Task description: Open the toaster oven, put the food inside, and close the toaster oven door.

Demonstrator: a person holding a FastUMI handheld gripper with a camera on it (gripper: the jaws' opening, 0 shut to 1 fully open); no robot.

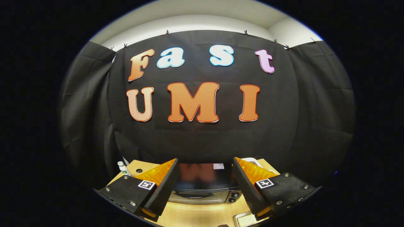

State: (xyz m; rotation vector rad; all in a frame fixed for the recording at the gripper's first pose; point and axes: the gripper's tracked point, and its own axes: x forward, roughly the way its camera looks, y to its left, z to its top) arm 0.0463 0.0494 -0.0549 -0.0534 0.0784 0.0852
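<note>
gripper (205,186) wide open, nothing btwn fingers, touching nothing; tray (244,219) w/ what may be the food just below/near right finger, contents too cropped to tell. straight ahead & below, seen thru the finger gap: oven (203,186) on table (202,214), door shut, long axis running across the gap, handle (193,195) horizontal on the front, knobs (234,197) at its right end, so next move prob. needs a drop down & fwd to reach handle. farther back: bottle (122,167) left of left finger, at table's rear corner.
</note>
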